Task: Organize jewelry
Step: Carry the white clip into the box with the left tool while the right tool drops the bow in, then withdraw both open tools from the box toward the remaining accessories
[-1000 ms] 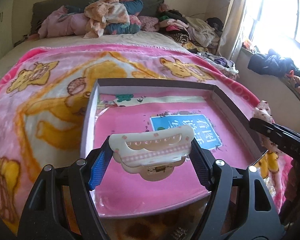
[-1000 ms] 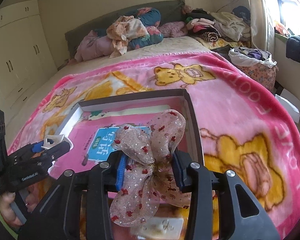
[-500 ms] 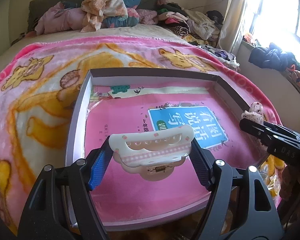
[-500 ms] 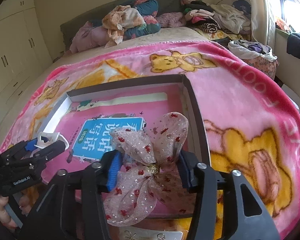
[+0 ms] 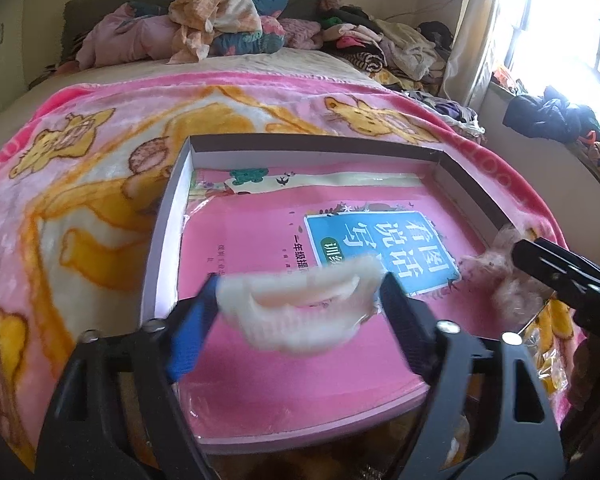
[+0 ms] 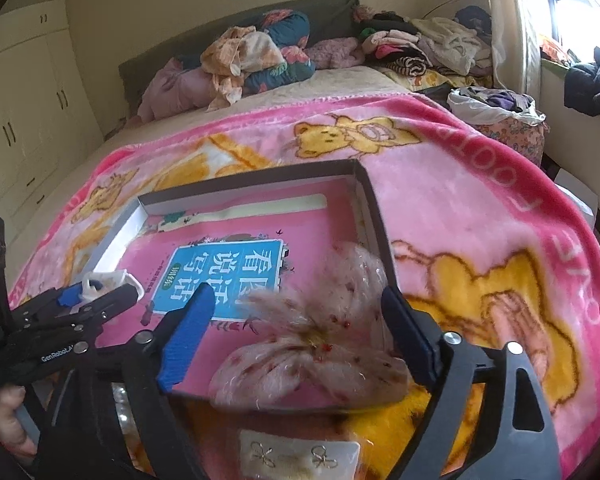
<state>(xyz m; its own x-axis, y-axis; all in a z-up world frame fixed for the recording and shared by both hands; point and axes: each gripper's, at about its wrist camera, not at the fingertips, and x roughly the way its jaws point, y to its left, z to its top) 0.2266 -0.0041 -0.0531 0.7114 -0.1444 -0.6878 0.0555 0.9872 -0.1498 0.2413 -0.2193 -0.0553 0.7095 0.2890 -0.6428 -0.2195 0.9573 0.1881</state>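
We open both grippers over the box (image 5: 168,216) so each piece drops inside: the left gripper (image 5: 300,304) is releasing the clip (image 5: 300,312), the right gripper (image 6: 296,336) the bow (image 6: 316,344), near its front edge.

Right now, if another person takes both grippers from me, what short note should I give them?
Left gripper: fingers opening, cream hair claw blurred between them, above the pink book in the box.
Right gripper: fingers opening, sheer bow loose between them, over the box's near right edge.
Done: both pieces brought to the box.
Left: check that both land inside; earring card lies on the blanket.
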